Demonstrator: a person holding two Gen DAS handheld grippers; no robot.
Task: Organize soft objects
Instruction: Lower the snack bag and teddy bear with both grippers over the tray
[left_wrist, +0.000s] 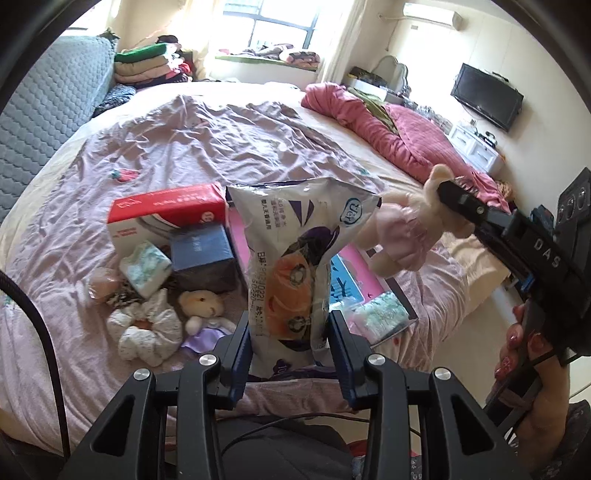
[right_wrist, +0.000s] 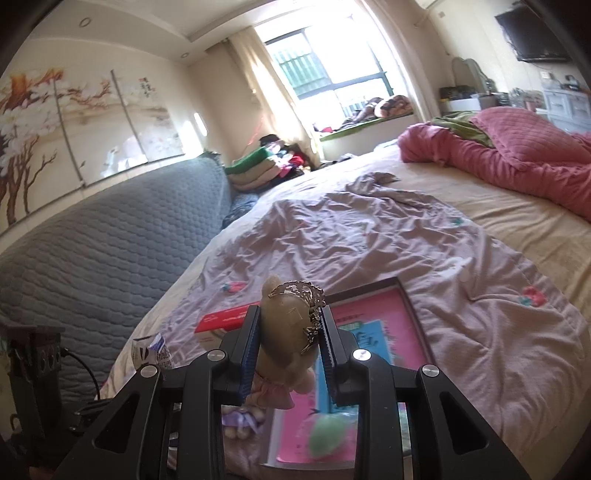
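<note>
A wide bed (left_wrist: 110, 369) is filling the room, and a wrinkled lilac sheet (left_wrist: 207, 147) with small strawberry prints is lying over its cream cover. The left gripper (left_wrist: 290, 354) is holding a white printed bag (left_wrist: 295, 258) upright above the sheet, its jaws clamped on the lower part of the bag. The right gripper (right_wrist: 288, 347) is holding a cream bear (right_wrist: 286, 328) in a pink dress by the head, jaws clamped on both sides of it; in the left view the bear (left_wrist: 406, 236) is hanging in the air just right of the bag. Below them a pink tray (right_wrist: 399, 332) with a dark frame is lying on the sheet. Left of the bag, a red and white box (left_wrist: 162, 218), a blue box (left_wrist: 201, 251), a small patterned pack (left_wrist: 146, 267), a crumpled white cloth (left_wrist: 147, 332) and a second bear (left_wrist: 203, 306) in a purple dress are lying close together. A pink quilt (left_wrist: 399, 129) is bunched at the far right side of the bed. A grey quilted headboard (right_wrist: 110, 251) is standing at the left, folded blankets (left_wrist: 147, 62) are piled near the bright window (right_wrist: 325, 62), and a TV (left_wrist: 485, 96) is hanging on the right wall.
</note>
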